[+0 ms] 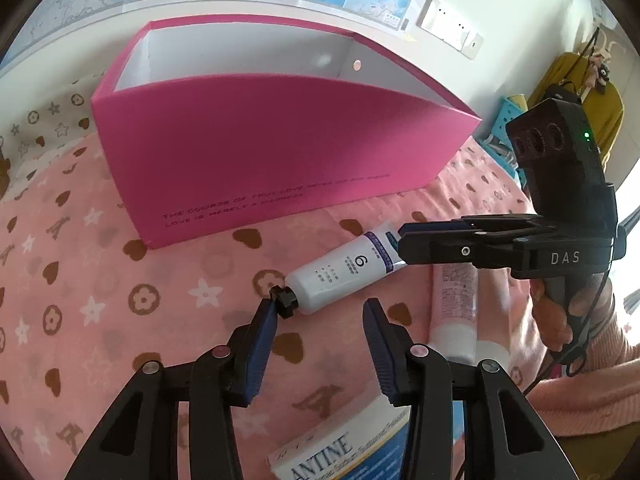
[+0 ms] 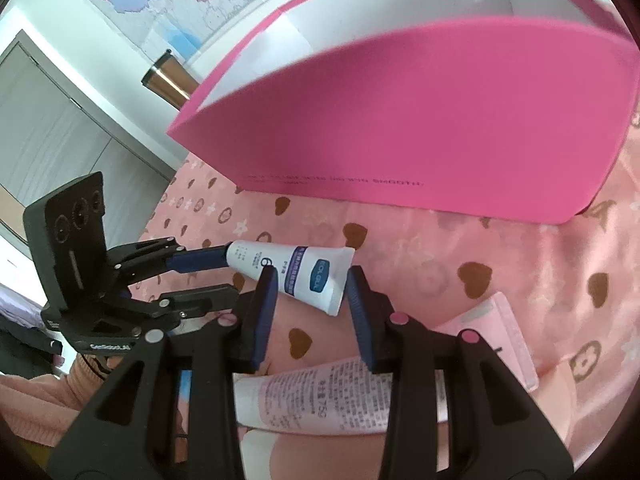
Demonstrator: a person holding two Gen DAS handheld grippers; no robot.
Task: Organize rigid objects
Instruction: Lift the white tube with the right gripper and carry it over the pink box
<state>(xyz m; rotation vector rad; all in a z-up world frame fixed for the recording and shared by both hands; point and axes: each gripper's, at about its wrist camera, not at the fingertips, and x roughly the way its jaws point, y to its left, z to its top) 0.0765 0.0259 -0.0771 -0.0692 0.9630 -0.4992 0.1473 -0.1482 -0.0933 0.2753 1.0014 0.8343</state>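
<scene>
White tube [image 1: 344, 272] with a big "6" on it lies on the pink heart-print blanket [image 1: 120, 280], at 5 o'clock from the pink box [image 1: 280, 140] printed "THE COURSE OF TRUE LOVE…". Left gripper [image 1: 320, 312] fingers apart, one touching the black cap [image 1: 285, 300]. Right gripper [image 2: 312, 284], marked "DAS", fingers apart around the tube's crimped end. A box [image 1: 340, 456] reading "ANTINE" sits at 6 o'clock.
</scene>
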